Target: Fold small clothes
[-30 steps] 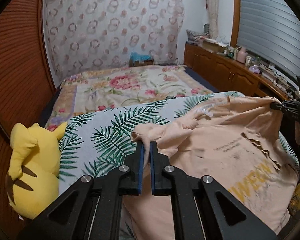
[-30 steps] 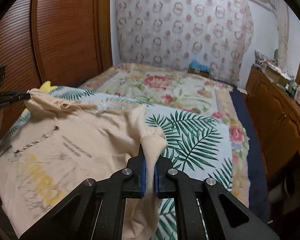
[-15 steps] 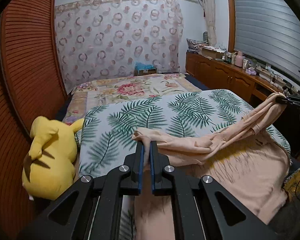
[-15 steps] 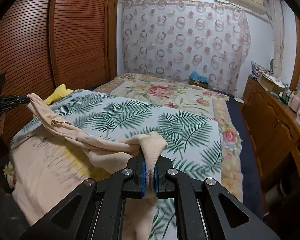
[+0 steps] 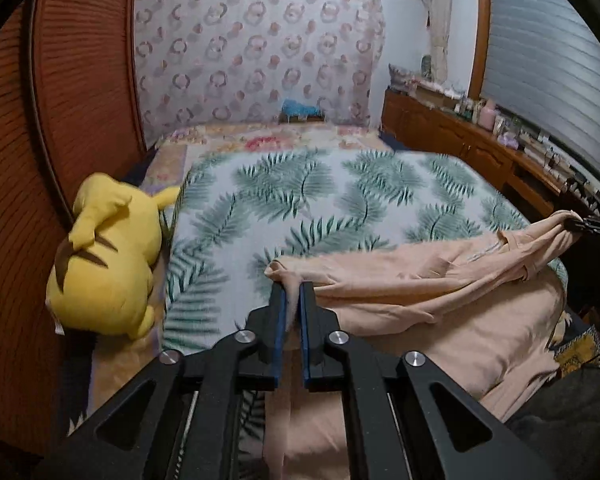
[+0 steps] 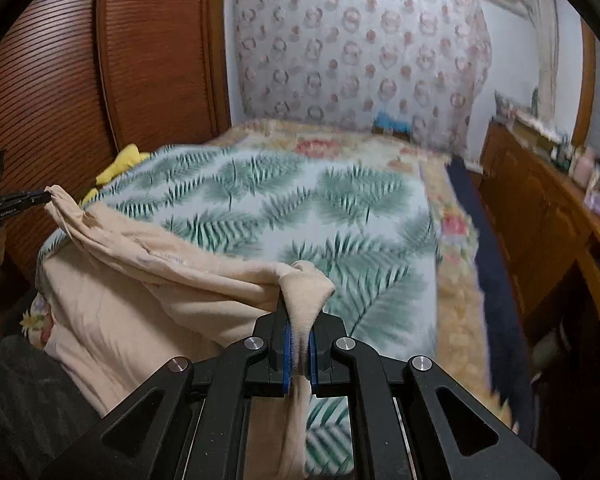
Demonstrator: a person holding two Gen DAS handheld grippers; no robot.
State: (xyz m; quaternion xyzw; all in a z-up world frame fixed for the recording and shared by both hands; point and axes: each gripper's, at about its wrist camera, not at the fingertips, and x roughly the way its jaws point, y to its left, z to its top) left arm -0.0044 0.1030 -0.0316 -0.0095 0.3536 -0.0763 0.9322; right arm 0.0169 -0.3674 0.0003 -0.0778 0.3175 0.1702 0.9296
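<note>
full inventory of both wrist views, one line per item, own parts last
peach cotton T-shirt: 1, peach, near end of the bed, top edge pinched at two corners and lifted
palm-leaf print blanket: 1, white with green leaves, spread over the bed under the shirt
floral bedspread: 1, cream with pink flowers, beneath the blanket
yellow plush toy: 1, yellow with brown stripes, bed's left edge by the wardrobe
slatted wooden wardrobe: 1, red-brown, left wall
ring-patterned curtain: 1, pale pink, far wall
wooden sideboard: 1, brown, right wall, cluttered top
left gripper: 1, black with blue pads, shut on the shirt
right gripper: 1, black with blue pads, shut on the shirt
</note>
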